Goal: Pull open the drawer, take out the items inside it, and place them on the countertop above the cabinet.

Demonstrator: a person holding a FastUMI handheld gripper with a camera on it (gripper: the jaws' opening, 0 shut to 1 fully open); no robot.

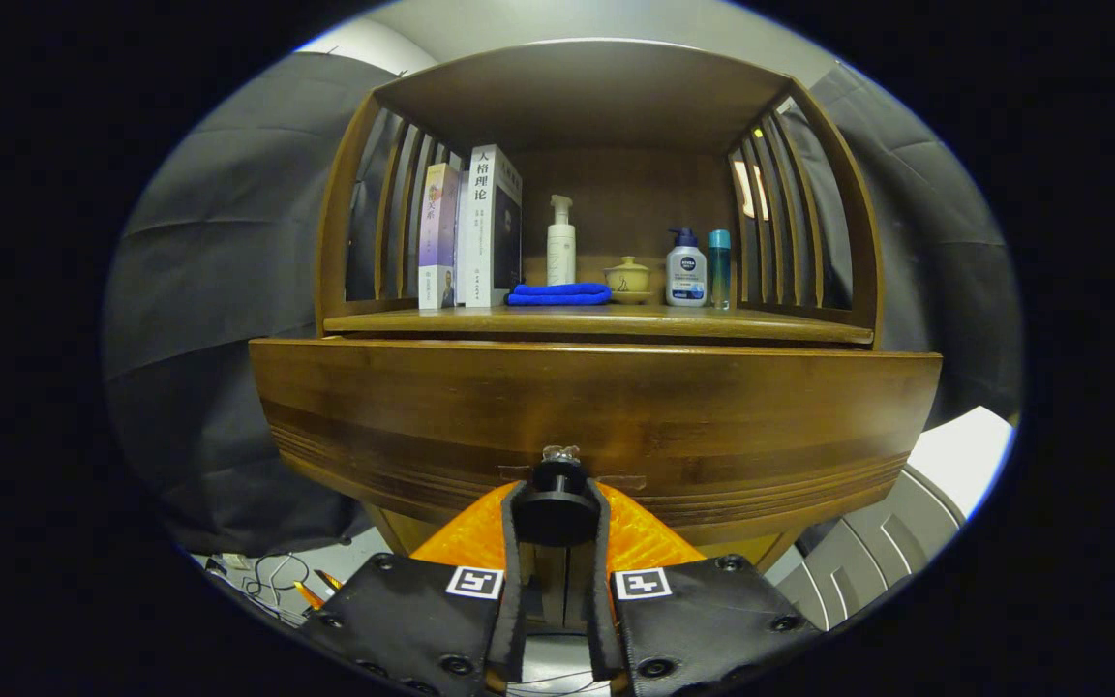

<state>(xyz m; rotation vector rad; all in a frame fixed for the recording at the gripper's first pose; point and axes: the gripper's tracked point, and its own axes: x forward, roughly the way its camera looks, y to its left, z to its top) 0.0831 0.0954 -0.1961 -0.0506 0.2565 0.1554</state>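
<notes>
jaws closed on the round dark knob (556,503) at the lower middle of the brown wooden drawer front (596,416), gripper (557,571) pressing both sides. opening step looks underway; next, a straight pull back. contents hidden; surface (770,325) above.

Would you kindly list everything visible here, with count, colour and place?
Drawer: one, brown wood, pulled out below the shelf.
Knob: one, dark, on the drawer front, between the fingers.
Shelf: one, brown wood, above the drawer.
Books: two, upright, at one end of the shelf.
Cloth: one, blue, folded beside the books.
Pump bottle: one, white, behind the cloth.
Lidded cup: one, tan, beside the cloth.
Second pump bottle: one, white with blue.
Slim bottle: one, teal.
Hand-held gripper: one, fingers closed on the knob.
</notes>
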